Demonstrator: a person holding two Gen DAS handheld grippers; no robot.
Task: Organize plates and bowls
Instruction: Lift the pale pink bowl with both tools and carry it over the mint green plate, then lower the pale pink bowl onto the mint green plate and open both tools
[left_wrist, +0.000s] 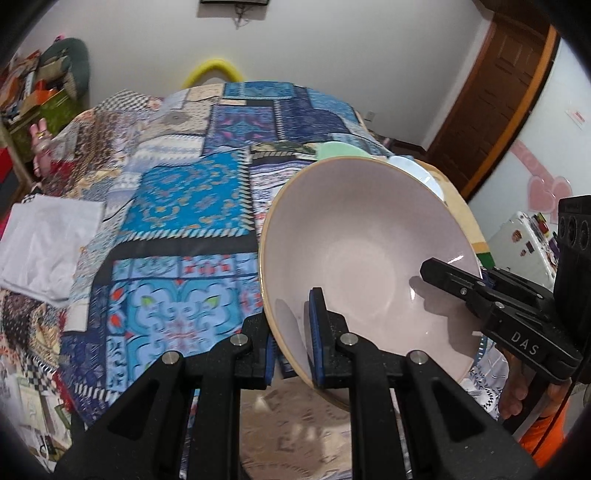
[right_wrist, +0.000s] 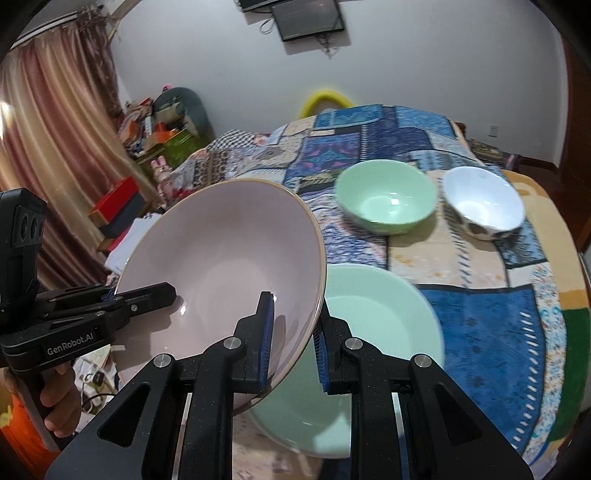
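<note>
Pink bowl (right_wrist: 221, 258) rim pinched between both grippers' jaws.

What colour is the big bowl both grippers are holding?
Pale pink with a tan rim; the right wrist view shows it best.

white letters reading "das" are showing on the side of the black plastic right gripper (left_wrist: 452, 282) in the left wrist view. white lettering reading "genrobot.ai" is standing on the side of the black plastic left gripper (right_wrist: 147, 295) in the right wrist view. no other text is coming through legibly.
</note>
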